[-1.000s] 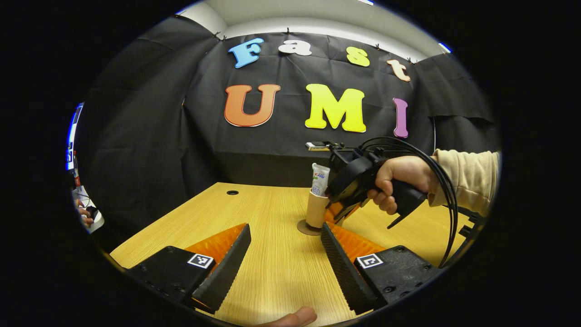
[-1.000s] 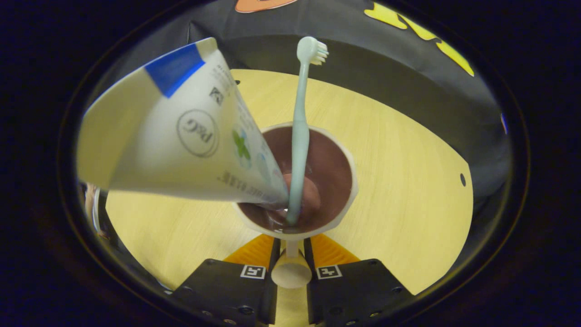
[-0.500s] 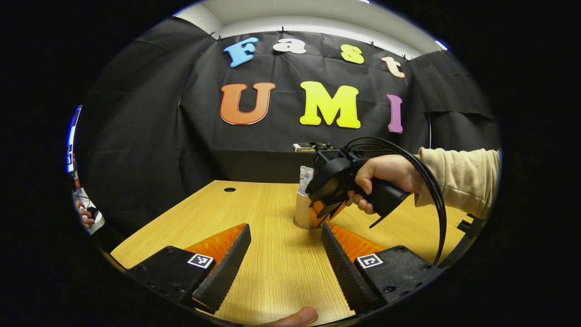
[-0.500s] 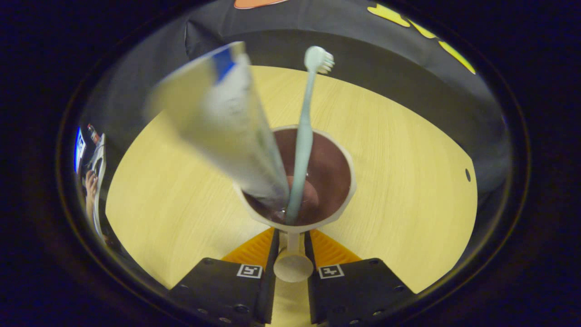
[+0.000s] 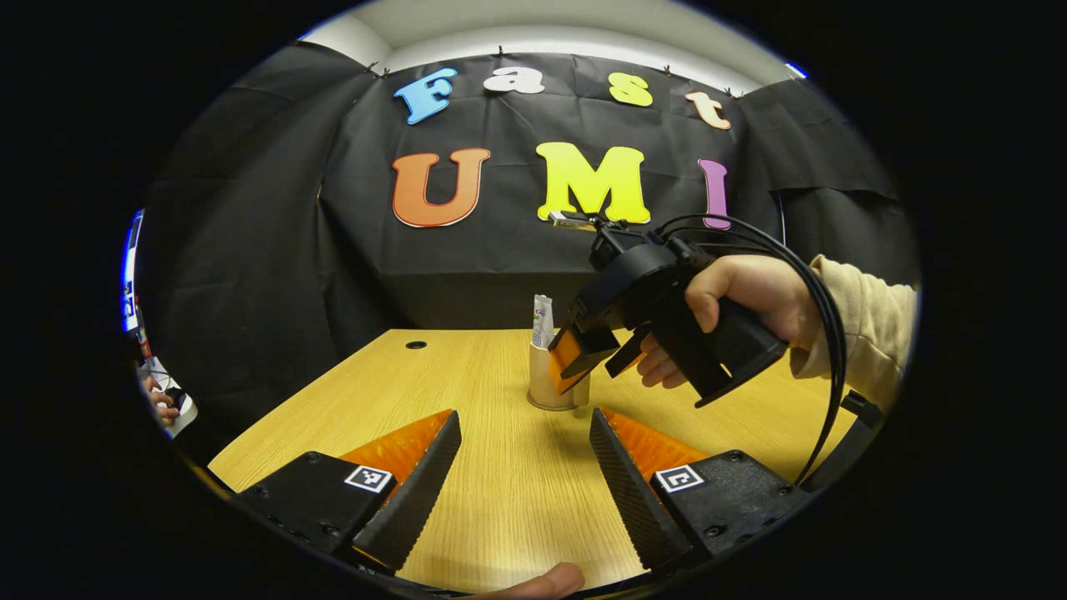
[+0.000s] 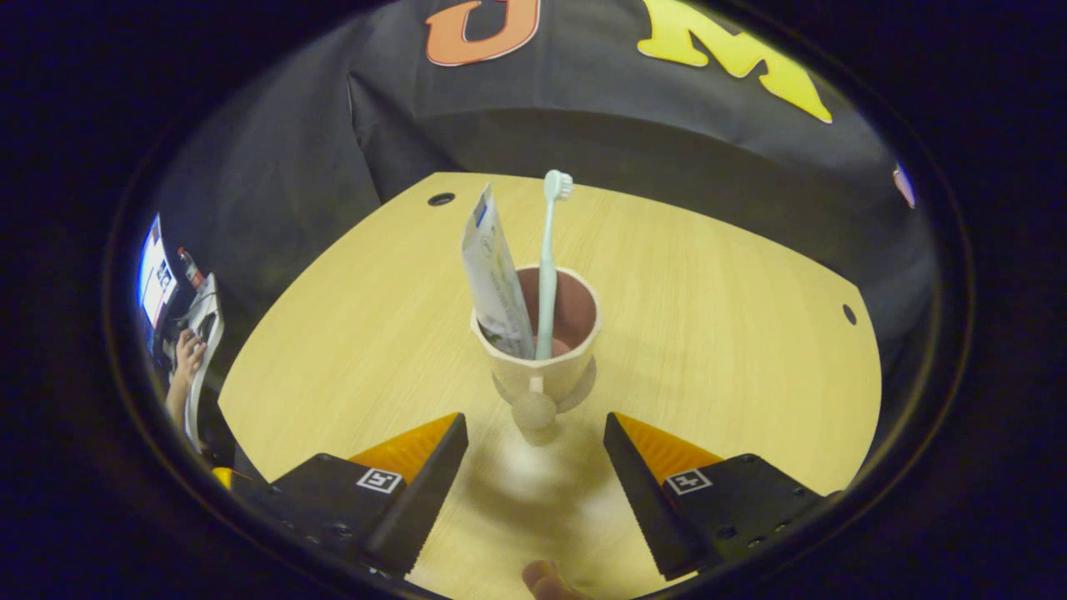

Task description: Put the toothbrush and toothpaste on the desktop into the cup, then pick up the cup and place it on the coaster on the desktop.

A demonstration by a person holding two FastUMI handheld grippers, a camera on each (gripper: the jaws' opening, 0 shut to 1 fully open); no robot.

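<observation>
Two items stand upright in the cup (image 6: 538, 346) at the centre of the right gripper view: the toothpaste (image 6: 493, 283) on the left and the toothbrush (image 6: 548, 258) beside it, bristles at the top. The cup sits on the coaster (image 6: 583, 385) on the tabletop (image 6: 733, 333). The right hand-held gripper (image 6: 533, 479) has its fingers spread wide apart, clear of the cup, at the bottom of the frame. In the left gripper view, the left hand-held gripper (image 5: 525, 475) is likewise spread open over bare tabletop in the lower frame, while a hand (image 5: 733, 308) at centre right holds the right one just beside the cup.
</observation>
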